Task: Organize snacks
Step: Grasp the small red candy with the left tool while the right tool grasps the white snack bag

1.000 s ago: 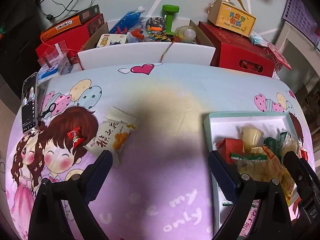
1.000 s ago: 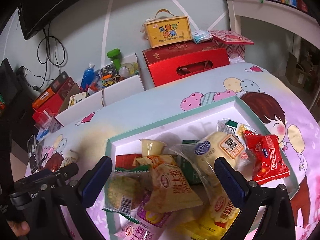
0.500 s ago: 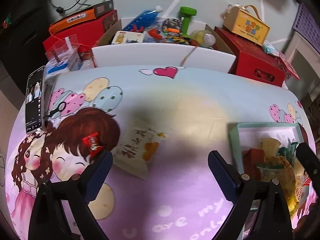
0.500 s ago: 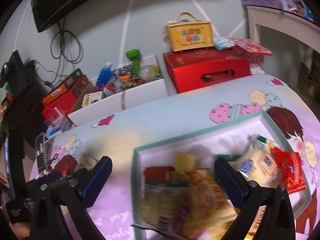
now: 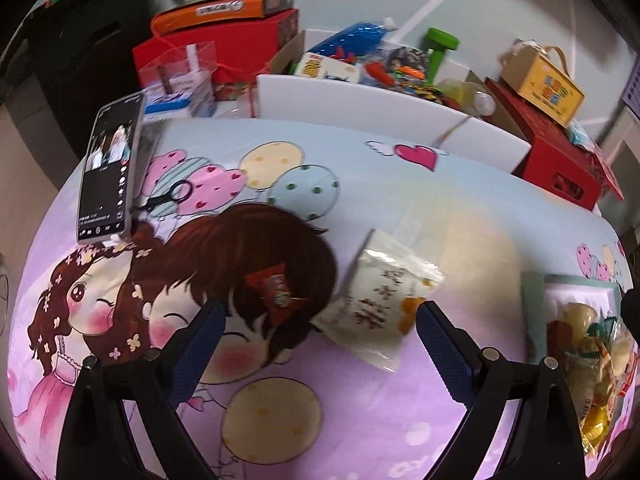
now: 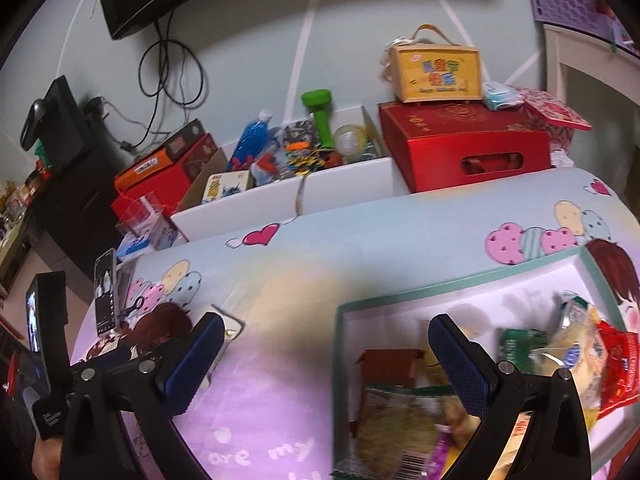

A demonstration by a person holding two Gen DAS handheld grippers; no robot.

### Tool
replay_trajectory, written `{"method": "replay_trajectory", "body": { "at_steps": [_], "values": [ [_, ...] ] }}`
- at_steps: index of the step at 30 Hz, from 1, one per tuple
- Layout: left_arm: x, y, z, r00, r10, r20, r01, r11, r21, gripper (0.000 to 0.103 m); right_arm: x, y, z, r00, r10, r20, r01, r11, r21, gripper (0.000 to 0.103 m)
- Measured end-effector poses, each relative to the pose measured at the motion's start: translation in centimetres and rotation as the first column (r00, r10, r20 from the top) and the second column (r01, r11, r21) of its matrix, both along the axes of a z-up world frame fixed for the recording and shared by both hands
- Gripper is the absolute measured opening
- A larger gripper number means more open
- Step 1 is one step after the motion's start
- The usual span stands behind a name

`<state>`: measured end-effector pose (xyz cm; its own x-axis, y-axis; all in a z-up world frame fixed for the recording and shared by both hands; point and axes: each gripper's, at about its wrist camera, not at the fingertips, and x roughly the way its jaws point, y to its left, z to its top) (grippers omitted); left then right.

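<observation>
A white snack packet (image 5: 380,300) with orange print and a small red candy (image 5: 276,292) lie loose on the cartoon tablecloth. My left gripper (image 5: 320,344) is open and empty just in front of them, with both between its fingers. A mint-rimmed white box (image 6: 460,284) holds several snack packets; it also shows at the right edge of the left wrist view (image 5: 536,292). My right gripper (image 6: 324,356) is open and empty over the box's left rim. The left gripper's body (image 6: 48,360) shows at far left.
A phone (image 5: 110,168) and small scissors (image 5: 168,198) lie at the table's left edge. Behind the table stand a white bin of toys (image 6: 304,184), red boxes (image 6: 464,152) and a yellow gift box (image 6: 436,68).
My left gripper has swung left, from between packet and box to the candy and white packet. My right gripper has also shifted left, from over the box's middle to its left rim.
</observation>
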<state>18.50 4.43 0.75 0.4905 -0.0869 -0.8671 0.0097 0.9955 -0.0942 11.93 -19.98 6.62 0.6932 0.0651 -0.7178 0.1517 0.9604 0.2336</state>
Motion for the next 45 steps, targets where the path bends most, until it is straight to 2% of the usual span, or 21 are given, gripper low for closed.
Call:
{"method": "replay_trajectory", "body": {
  "at_steps": [9,21,30,39,45],
  "values": [
    [0.7,2.7,-1.0,0.998,0.057,-0.005,-0.058,0.998,-0.040,0.096,1.9,3.2,-1.4,0.996,0.082,-0.031,-0.082,0.997,-0.007,0.102],
    [1.0,5.0,-1.3,0.994,0.111,0.013,-0.109,0.989,-0.102,0.096,4.4,6.5,-3.4,0.983,0.156,-0.093,-0.158,0.987,-0.017,0.094],
    [1.5,7.5,-2.2,0.983,0.183,0.003,-0.181,0.972,-0.152,0.096,6.7,8.8,-5.2,0.969,0.202,-0.142,-0.204,0.979,0.003,0.091],
    [2.0,7.9,-3.0,0.980,0.197,-0.016,-0.198,0.970,-0.143,0.095,8.1,11.8,-7.5,0.947,0.253,-0.199,-0.264,0.964,-0.029,0.090],
    [1.9,9.1,-3.5,0.969,0.246,-0.032,-0.248,0.960,-0.134,0.095,8.7,12.8,-8.0,0.941,0.266,-0.210,-0.279,0.960,-0.036,0.090]
  ]
}}
